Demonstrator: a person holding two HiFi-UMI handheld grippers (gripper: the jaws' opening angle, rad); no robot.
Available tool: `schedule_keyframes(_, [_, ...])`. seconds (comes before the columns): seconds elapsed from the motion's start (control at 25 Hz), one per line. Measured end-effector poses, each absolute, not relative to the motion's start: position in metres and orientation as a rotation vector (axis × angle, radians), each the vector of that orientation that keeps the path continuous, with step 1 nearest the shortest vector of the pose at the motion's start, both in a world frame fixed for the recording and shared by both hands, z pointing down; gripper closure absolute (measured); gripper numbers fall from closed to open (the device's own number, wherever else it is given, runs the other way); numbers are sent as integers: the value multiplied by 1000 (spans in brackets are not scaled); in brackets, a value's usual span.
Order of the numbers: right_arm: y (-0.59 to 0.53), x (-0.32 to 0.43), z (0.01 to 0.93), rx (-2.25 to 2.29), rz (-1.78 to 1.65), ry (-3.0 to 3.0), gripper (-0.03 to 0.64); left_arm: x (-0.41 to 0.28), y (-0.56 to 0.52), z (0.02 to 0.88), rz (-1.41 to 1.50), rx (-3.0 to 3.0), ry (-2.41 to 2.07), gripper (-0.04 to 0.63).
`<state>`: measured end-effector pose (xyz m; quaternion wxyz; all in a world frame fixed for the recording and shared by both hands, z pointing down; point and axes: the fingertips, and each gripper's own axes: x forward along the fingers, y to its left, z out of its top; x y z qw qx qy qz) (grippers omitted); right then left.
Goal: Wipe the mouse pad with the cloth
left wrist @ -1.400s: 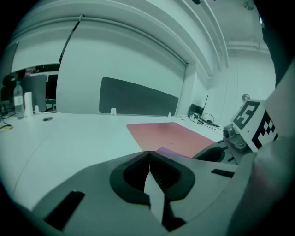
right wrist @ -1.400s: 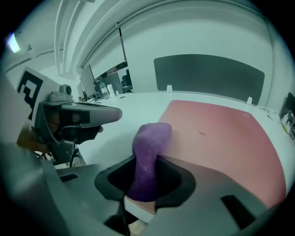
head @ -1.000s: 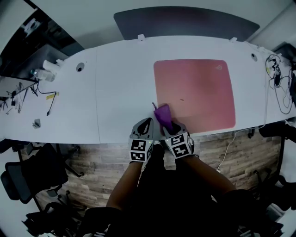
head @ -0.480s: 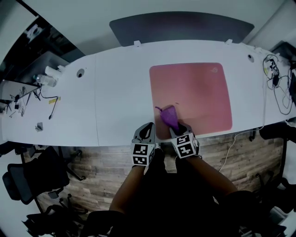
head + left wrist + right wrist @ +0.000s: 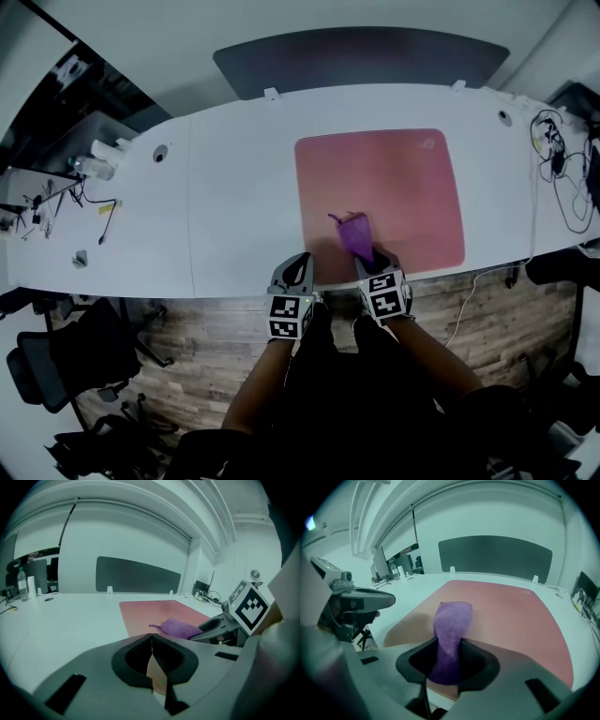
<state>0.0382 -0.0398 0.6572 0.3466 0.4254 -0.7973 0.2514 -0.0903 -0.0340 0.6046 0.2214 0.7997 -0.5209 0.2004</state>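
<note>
Fingers of the right gripper (image 5: pixel 448 645) pinch a fuzzy purple cloth (image 5: pixel 452 623) at 6 o'clock on the pink rectangular mouse pad (image 5: pixel 384 178). The left gripper (image 5: pixel 152 641) is closed, empty.

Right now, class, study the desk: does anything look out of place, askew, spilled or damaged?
Nothing stands out. The mouse pad lies flat on the desk, with no spill or tear showing. The right claw is shut on the purple cloth, which rests on the pad's near part. The left claw is shut, empty.
</note>
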Motion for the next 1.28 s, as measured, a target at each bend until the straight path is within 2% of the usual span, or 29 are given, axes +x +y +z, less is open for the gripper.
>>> schedule_keyframes(1.28, [-60, 212, 661, 1416, 735, -1967, 472, 14, -38, 596, 631, 2314, -1340, 574])
